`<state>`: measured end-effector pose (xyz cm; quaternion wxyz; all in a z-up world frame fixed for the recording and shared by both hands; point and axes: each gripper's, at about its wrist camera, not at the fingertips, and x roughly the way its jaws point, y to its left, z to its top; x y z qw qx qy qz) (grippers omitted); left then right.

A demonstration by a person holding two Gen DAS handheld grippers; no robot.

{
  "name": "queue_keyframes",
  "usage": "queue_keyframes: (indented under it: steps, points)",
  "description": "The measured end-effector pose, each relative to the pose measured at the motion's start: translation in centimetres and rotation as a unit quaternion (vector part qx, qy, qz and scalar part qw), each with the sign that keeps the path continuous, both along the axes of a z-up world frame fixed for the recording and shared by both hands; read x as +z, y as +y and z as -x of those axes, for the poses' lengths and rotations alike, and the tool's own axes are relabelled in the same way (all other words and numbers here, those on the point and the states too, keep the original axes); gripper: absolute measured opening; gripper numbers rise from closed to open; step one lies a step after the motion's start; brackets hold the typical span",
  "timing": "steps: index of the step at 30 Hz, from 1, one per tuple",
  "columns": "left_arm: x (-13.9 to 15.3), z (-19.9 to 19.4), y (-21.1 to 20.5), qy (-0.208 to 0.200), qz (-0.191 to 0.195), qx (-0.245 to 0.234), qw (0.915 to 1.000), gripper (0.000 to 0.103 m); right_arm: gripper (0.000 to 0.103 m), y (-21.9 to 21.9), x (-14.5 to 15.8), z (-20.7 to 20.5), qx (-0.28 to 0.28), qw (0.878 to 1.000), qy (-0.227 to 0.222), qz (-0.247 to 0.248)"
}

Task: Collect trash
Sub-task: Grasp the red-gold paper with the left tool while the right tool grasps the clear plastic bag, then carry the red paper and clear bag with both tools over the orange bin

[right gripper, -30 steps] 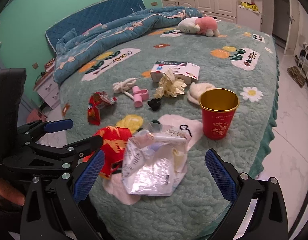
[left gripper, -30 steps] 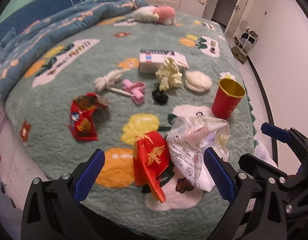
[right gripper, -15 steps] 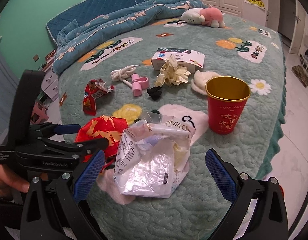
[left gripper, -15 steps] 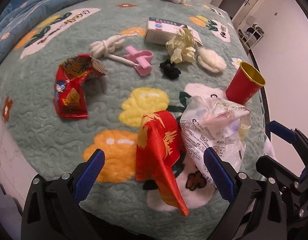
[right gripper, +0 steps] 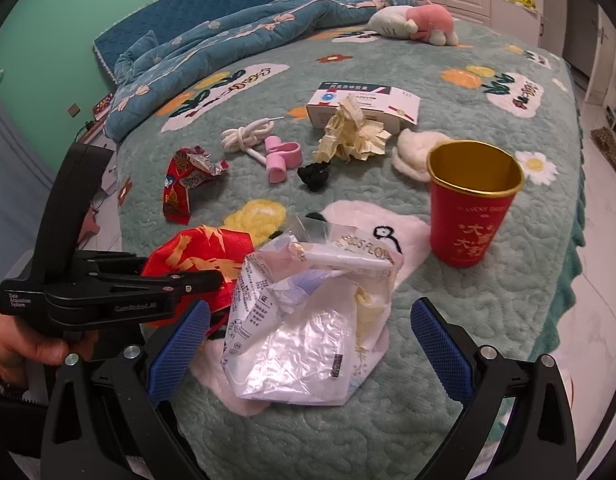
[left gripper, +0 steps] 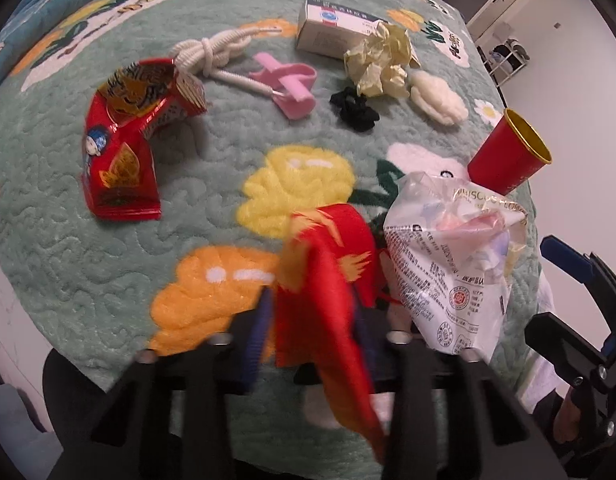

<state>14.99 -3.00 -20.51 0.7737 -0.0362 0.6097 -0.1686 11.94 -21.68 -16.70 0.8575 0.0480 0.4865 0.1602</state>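
Left gripper (left gripper: 314, 332) clamped on red wrapper (left gripper: 328, 272) near bed's (left gripper: 212, 160) front edge; right gripper (right gripper: 308, 344) wide open, empty, straddling plastic bag (right gripper: 308, 320).

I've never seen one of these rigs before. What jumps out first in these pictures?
The left gripper is pinching a red-and-gold wrapper at the near edge of a bed strewn with litter. Beside it lies a crumpled white plastic bag, framed by the open right gripper, with a red cup upright further right.

Bed (right gripper: 488, 320) near edge: white plastic bag (right gripper: 308, 320) crowded between red wrapper (right gripper: 196, 260) and red cup (right gripper: 472, 208); bare quilt right of bag.
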Motion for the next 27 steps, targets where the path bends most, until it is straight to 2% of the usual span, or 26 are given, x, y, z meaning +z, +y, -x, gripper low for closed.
queue_keyframes:
  steps: [2, 5, 15, 17, 24, 25, 26, 27]
  points:
    - [-0.1, 0.0, 0.1, -0.001, -0.001, -0.002, 1.0000, 0.016, 0.098, 0.3, -0.1, -0.2, 0.005, 1.000, -0.001, 0.004]
    - [0.1, 0.2, 0.1, -0.008, -0.001, -0.005, 1.0000, 0.011, 0.098, 0.7, -0.4, -0.5, 0.008, 1.000, 0.003, 0.007]
    - [0.2, 0.6, 0.6, -0.012, -0.001, -0.004, 0.9999, 0.008, 0.098, 1.8, -2.0, -1.4, 0.022, 0.999, 0.015, 0.037]
    - [0.1, 0.6, 0.8, -0.010, 0.002, -0.001, 0.9999, 0.008, 0.084, 2.1, -2.5, -1.5, 0.032, 0.998, 0.020, 0.048]
    - [-0.2, 0.5, 0.9, -0.007, 0.008, 0.001, 0.9999, 0.008, 0.084, 2.4, -4.3, -2.2, 0.037, 0.996, 0.046, 0.062]
    - [-0.3, 0.5, 0.9, -0.006, 0.008, 0.001, 0.9999, 0.008, 0.081, 2.5, -4.6, -2.4, 0.039, 0.996, 0.048, 0.060]
    - [-0.3, 0.5, 1.0, -0.006, 0.009, 0.002, 0.9999, 0.008, 0.061, 2.8, -4.8, -2.5, 0.045, 0.996, 0.048, 0.062]
    - [-0.3, 0.4, 1.0, -0.005, 0.011, 0.002, 0.9999, 0.008, 0.052, 3.2, -5.5, -2.7, 0.056, 0.994, 0.052, 0.072]
